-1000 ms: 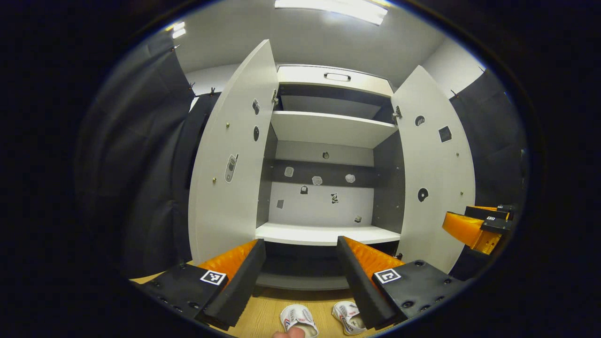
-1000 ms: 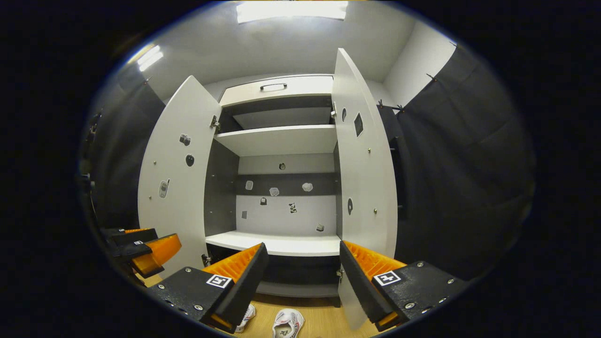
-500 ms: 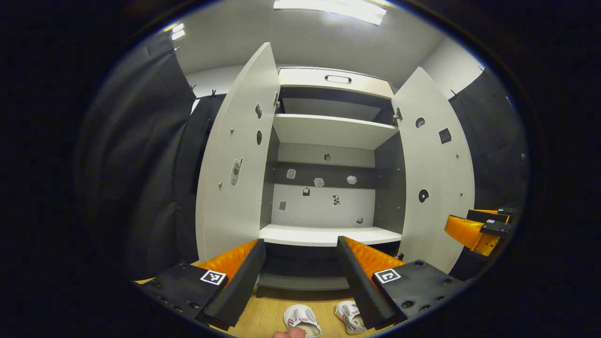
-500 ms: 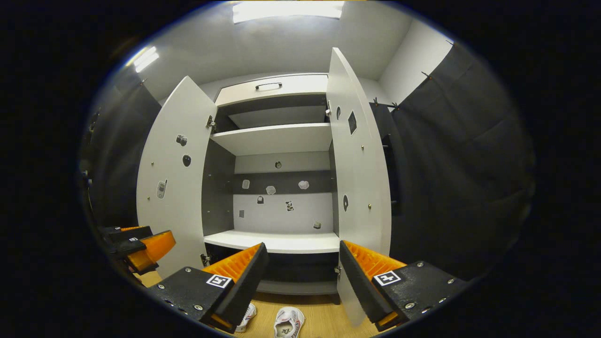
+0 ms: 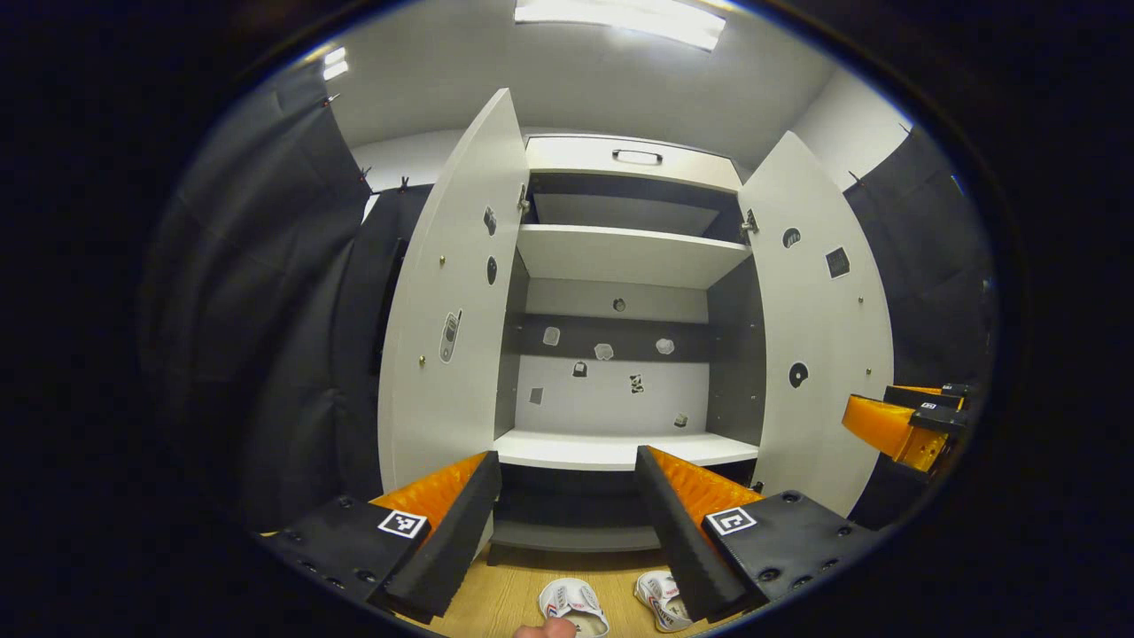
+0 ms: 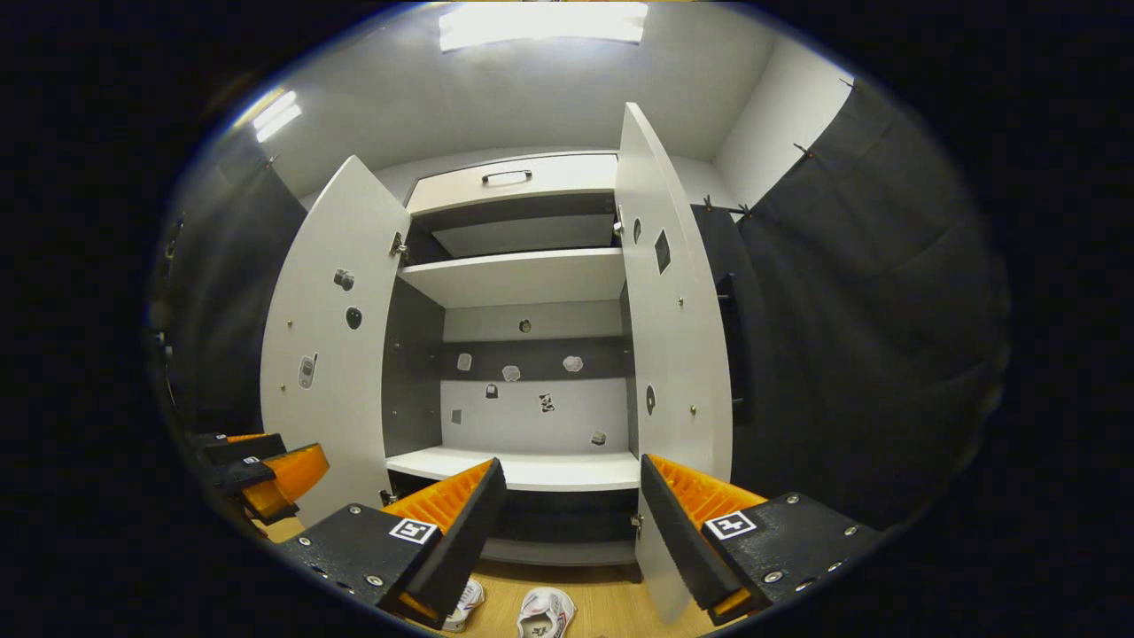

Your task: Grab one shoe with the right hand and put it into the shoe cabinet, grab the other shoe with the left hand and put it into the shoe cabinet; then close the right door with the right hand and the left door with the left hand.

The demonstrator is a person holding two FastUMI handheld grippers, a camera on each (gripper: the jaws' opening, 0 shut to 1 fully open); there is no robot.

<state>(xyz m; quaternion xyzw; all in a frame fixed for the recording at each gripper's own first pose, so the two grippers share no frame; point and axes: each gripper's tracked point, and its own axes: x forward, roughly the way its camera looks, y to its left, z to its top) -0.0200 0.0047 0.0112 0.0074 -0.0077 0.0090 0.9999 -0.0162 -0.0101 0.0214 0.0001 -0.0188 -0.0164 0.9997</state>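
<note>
Underfoot, a light wooden floor [image 5: 514,594] runs up to the base of the shoe cabinet [image 5: 620,354], and black cloth hangs on both sides of the booth under a pale ceiling with bright strip lights [image 5: 620,19]. The cabinet is white with a dark grey interior; both doors stand wide open. In the left gripper view the left door [image 5: 452,310] swings out to the left and the right door [image 5: 819,337] to the right, each dotted with small stickers. Inside, an upper shelf [image 5: 625,252] and a lower white shelf [image 5: 620,447] are bare, with a darker bottom compartment beneath, and more small stickers on the back panel. A drawer with a handle [image 5: 636,157] tops the cabinet.

Both shoes sit on the floor in front of the cabinet, side by side but apart: a white slip-on shoe [image 5: 574,602] with red and blue marks, and its partner [image 5: 657,598] just to its right, partly hidden behind a finger of the left gripper [image 5: 567,505]. In the right gripper view the pair appears again at the bottom edge [image 6: 545,613] [image 6: 465,601].

The left gripper's fingers are spread wide with nothing between them. The right gripper [image 6: 571,514] is likewise spread and holds nothing, and it also shows at the right edge of the left gripper view [image 5: 904,425].
</note>
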